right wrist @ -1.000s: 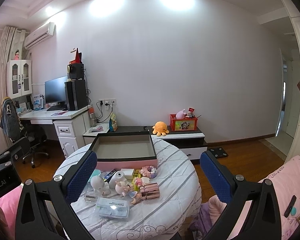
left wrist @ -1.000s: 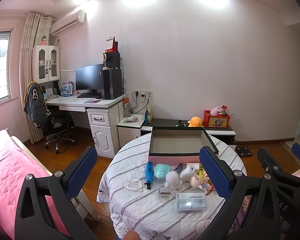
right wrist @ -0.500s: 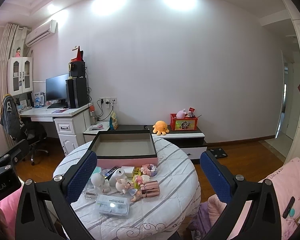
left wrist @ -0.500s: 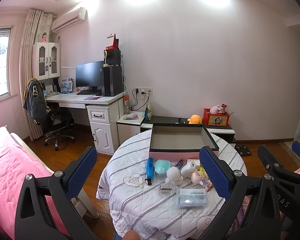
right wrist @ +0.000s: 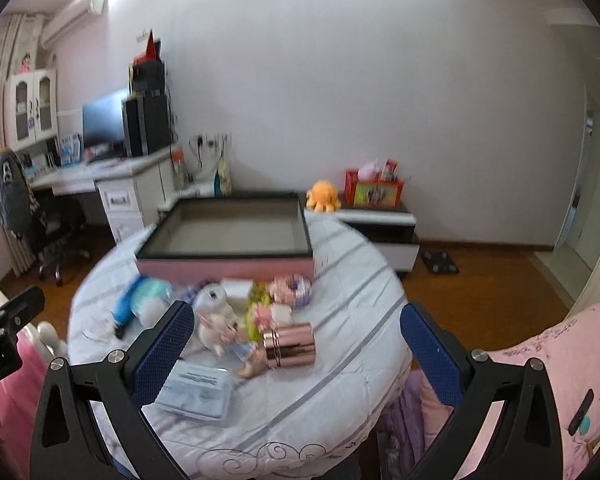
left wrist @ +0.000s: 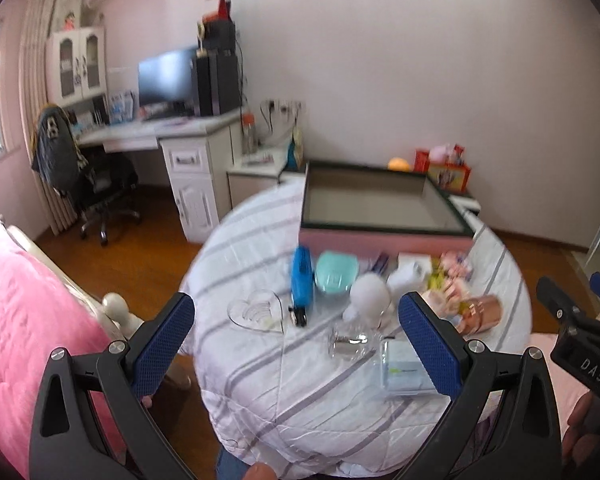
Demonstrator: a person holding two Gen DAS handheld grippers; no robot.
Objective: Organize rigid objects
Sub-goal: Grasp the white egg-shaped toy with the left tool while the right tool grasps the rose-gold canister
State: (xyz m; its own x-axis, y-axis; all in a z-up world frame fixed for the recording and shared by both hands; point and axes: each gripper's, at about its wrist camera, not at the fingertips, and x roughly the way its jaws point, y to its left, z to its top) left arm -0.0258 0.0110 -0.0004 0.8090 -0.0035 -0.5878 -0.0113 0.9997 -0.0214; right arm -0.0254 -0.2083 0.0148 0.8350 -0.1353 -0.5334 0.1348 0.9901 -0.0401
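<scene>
A round table with a striped cloth (left wrist: 260,364) (right wrist: 340,384) holds a pink box with a dark rim (left wrist: 380,220) (right wrist: 228,240) at its far side. In front of the box lie a blue tool (left wrist: 302,280), a teal case (left wrist: 336,272), white figurines (left wrist: 370,292) (right wrist: 214,312), a rose-gold cylinder (right wrist: 290,344) (left wrist: 482,312), a clear heart dish (left wrist: 256,312), a small glass (left wrist: 348,342) and a flat pack (right wrist: 196,394) (left wrist: 404,368). My left gripper (left wrist: 296,336) is open and empty above the table's near side. My right gripper (right wrist: 296,340) is open and empty, above the cylinder.
A white desk with monitor (left wrist: 164,80) and an office chair (left wrist: 92,188) stand at left. A pink bed (left wrist: 16,320) lies near left. A low cabinet with an orange plush (right wrist: 322,196) and a red box (right wrist: 374,190) stands behind the table. Wooden floor (right wrist: 480,280) at right.
Both grippers have moved closer to the table and tilted downward; the objects look larger and the views are blurred by motion. Both stay open and empty.
</scene>
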